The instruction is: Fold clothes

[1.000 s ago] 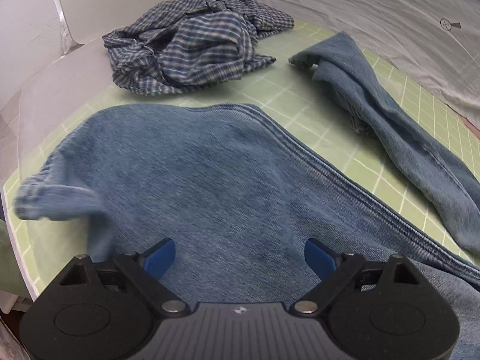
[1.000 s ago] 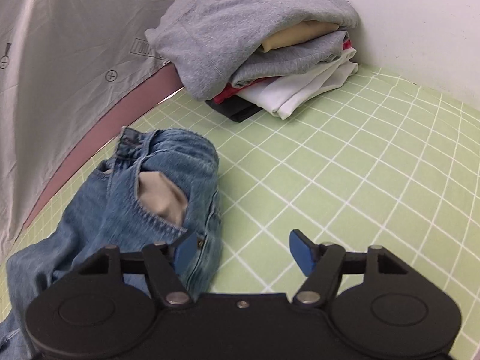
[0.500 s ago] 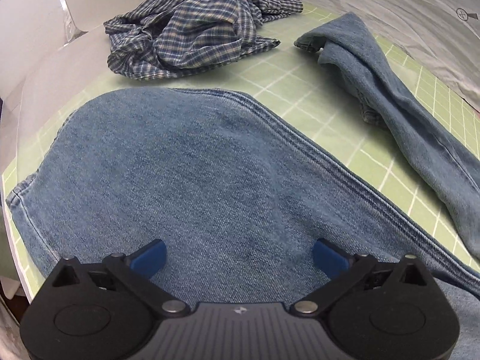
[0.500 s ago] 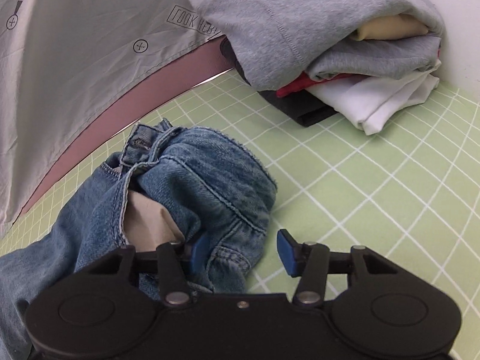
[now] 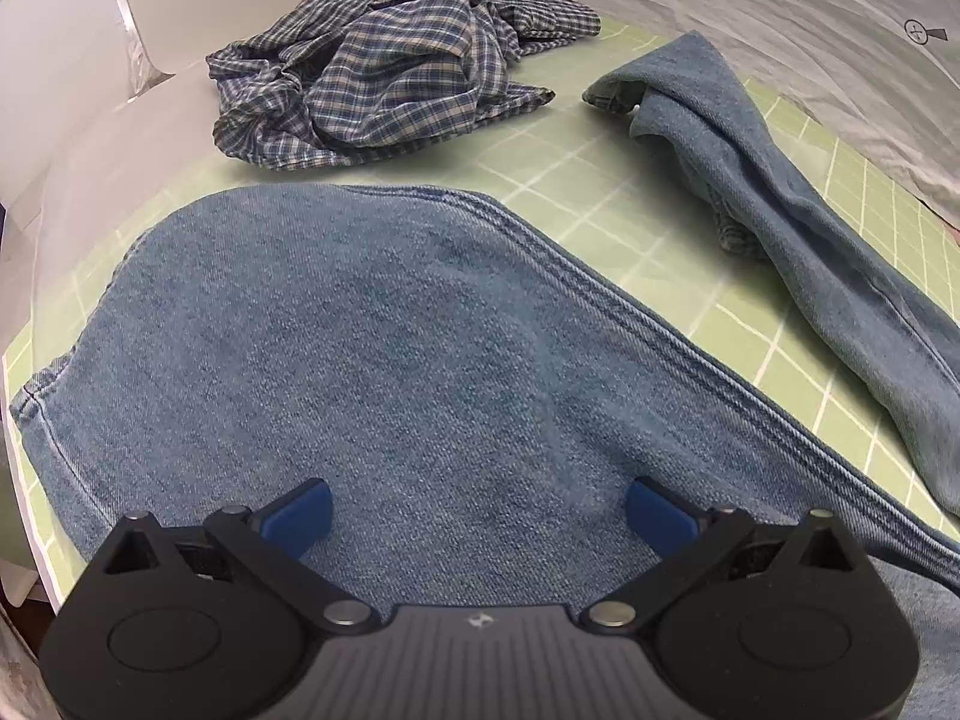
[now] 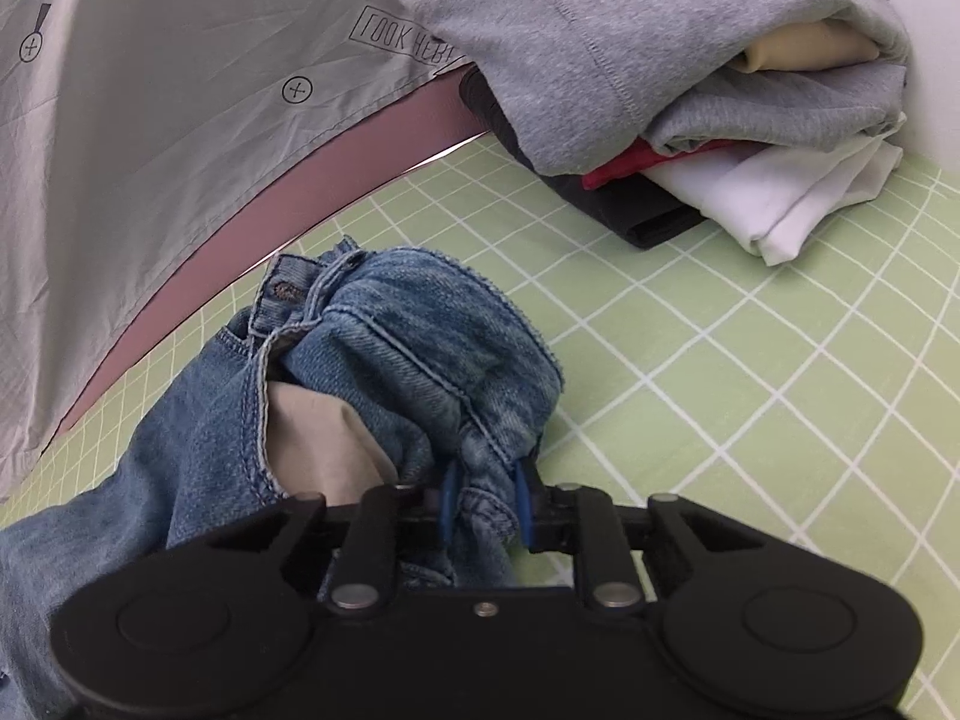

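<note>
Green mat [image 6: 750, 360]: jeans [image 6: 420, 348] btwn closing jaws

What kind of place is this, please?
Probably a staged clothes-folding station, not a lived-in room: a green grid mat, a grey backdrop sheet with printed markers, and a stack of folded clothes beside jeans.

jeans [image 5: 420, 360] on mat [image 5: 600, 180], checked shirt [image 5: 390, 60] behind, folded pile [image 6: 690, 90] far right
</note>
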